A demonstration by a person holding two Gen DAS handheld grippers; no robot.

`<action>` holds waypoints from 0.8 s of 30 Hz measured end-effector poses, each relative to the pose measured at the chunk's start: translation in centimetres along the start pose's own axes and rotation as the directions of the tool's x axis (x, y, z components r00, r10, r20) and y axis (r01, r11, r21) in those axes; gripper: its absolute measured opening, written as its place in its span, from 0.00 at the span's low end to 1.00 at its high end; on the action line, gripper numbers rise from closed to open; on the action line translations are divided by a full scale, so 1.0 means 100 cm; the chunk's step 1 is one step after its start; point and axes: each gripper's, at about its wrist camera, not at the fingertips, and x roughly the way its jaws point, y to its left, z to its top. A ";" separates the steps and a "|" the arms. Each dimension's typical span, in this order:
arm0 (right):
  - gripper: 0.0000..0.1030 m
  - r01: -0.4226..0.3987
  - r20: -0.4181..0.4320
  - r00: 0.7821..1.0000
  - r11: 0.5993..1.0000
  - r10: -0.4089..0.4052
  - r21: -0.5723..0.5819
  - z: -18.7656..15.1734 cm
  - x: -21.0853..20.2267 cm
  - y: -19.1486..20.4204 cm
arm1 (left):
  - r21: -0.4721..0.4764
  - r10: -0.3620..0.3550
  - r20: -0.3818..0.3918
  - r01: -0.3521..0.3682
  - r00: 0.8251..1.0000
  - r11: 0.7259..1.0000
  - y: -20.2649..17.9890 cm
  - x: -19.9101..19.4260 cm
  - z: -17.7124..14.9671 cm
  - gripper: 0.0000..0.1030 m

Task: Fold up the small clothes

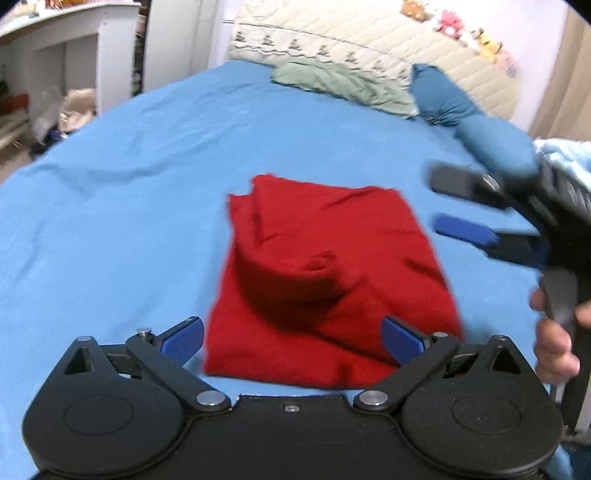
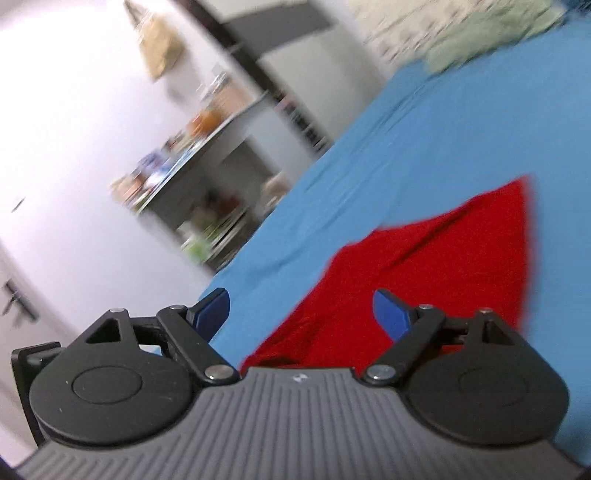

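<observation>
- Evidently the red garment (image 1: pixel 325 280) lies as a rough rectangle on the blue bedsheet (image 1: pixel 129 184), with a soft hump and creases near its middle. It reads as already folded at least once, most likely set flat there so another fold can go over it.
- Beyond the garment, toward the head of the bed, a green pillow (image 1: pixel 343 86) and a dark blue pillow (image 1: pixel 443 96) rest against the quilted headboard (image 1: pixel 369 33), well apart from the garment.
- Over the garment's near edge the left gripper (image 1: pixel 293 341) hangs with its blue pads spread wide; nothing lies between them, and whether the right-hand pad brushes the cloth cannot be told.
- To the right of the garment the right gripper (image 1: pixel 461 210) is held in a hand (image 1: pixel 554 339), fingers pointing in toward the cloth, spread apart and empty.
- From the right wrist view, blurred and tilted, the right gripper (image 2: pixel 301 310) shows the same wide gap, with the red garment (image 2: pixel 424 280) just ahead of it.
</observation>
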 end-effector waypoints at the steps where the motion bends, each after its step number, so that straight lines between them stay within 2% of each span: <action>1: 0.97 0.065 0.019 0.998 0.997 -0.064 -0.029 -0.006 -0.012 0.000 | -0.015 -0.022 -0.002 0.022 1.000 1.000 0.001 0.003 0.000 1.00; 3: 0.97 0.190 0.029 0.982 0.977 -0.188 -0.097 -0.028 -0.030 0.002 | -0.046 -0.040 -0.008 0.039 0.999 0.998 0.001 0.011 0.002 0.95; 5: 0.97 0.257 0.015 0.966 0.958 -0.258 -0.129 -0.054 -0.040 0.005 | -0.068 -0.055 0.000 0.055 0.998 0.996 0.001 0.016 0.005 0.85; 10: 0.97 0.316 -0.024 0.946 0.934 -0.325 -0.168 -0.103 -0.035 0.012 | -0.177 -0.104 0.017 0.105 0.994 0.979 0.007 0.017 0.019 0.85; 13: 0.97 0.307 -0.044 0.947 0.939 -0.317 -0.157 -0.120 -0.024 0.018 | -0.235 -0.099 -0.007 0.094 0.995 0.967 0.011 0.028 0.028 0.83; 15: 0.97 0.313 -0.050 0.944 0.932 -0.327 -0.182 -0.123 -0.020 0.019 | -0.280 -0.096 -0.017 0.087 0.995 0.956 0.017 0.034 0.031 0.77; 17: 0.97 0.325 -0.050 0.938 0.919 -0.344 -0.222 -0.123 -0.019 0.017 | -0.329 -0.100 -0.043 0.080 0.994 0.941 0.026 0.037 0.030 0.66; 20: 0.97 0.351 -0.046 0.926 0.899 -0.375 -0.263 -0.121 -0.011 0.018 | -0.376 -0.103 -0.078 0.067 0.992 0.924 0.043 0.038 0.022 0.60; 24: 0.97 0.391 -0.021 0.910 0.873 -0.414 -0.291 -0.124 -0.008 0.017 | -0.381 -0.075 -0.102 0.031 0.992 0.924 0.063 0.029 0.010 0.56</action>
